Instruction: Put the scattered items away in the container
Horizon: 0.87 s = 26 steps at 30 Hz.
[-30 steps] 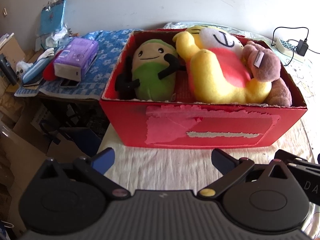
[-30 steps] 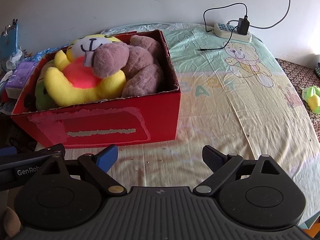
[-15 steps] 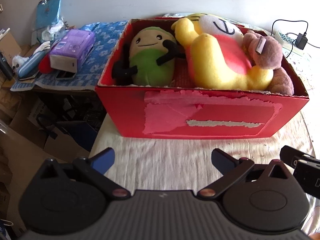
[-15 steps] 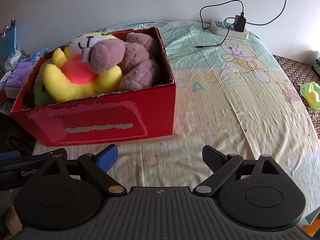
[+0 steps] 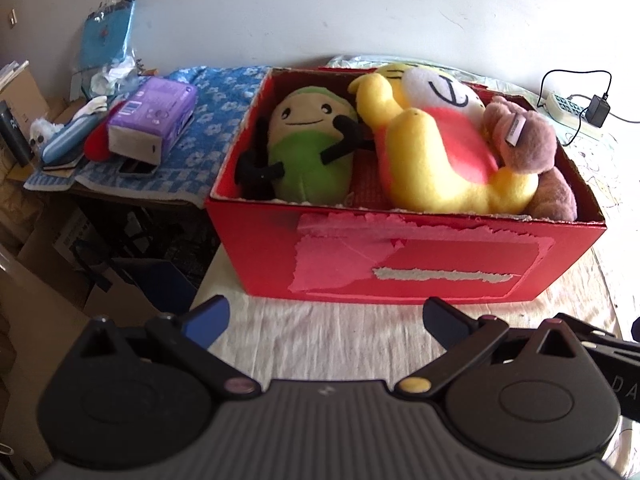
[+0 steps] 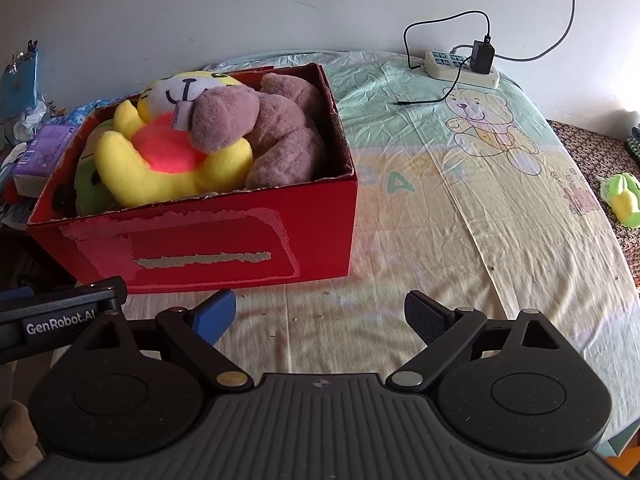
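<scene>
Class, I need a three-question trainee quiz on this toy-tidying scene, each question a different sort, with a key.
1. True or false: the left gripper holds a toy.
2. How many plush toys lie in the red box?
3. Where is the one toy still outside the box? A) on the power strip B) at the bed's right edge C) between the right gripper fingers

Key:
1. False; both grippers are open and empty.
2. Three: green plush, yellow plush, brown plush.
3. B, the small green toy.
</scene>
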Motion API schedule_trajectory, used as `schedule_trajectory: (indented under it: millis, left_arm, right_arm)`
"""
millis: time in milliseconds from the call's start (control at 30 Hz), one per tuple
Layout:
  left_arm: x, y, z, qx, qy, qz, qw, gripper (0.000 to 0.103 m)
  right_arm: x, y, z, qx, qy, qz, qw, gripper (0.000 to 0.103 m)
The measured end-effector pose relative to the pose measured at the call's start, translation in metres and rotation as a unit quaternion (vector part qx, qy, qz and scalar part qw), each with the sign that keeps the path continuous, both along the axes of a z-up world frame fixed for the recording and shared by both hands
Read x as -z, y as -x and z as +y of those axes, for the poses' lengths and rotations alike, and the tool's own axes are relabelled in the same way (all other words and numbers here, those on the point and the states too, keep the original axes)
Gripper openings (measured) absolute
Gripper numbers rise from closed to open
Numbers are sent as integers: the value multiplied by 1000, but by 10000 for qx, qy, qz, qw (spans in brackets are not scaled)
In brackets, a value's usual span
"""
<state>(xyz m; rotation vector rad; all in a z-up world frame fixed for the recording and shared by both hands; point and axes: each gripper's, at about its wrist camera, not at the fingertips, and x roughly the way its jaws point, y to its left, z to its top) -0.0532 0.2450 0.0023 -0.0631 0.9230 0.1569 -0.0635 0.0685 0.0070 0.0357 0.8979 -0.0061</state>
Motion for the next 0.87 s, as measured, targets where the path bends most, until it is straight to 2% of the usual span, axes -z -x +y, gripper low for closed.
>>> schedule_trajectory:
  millis: [100,400,867]
  left_arm:
    - [0,0,0,13,-126,9,9999,103]
    - [2,2,7,-55,-129,64,9999,103]
    - [5,2,5,29,-146,96,9998,103]
  right_arm:
    - [0,1,3,-7,26,-42,10000,93]
    - [-3,1,11,-61,111,-249,9996,93]
    - [0,2,6,56,31,-176,9998,93]
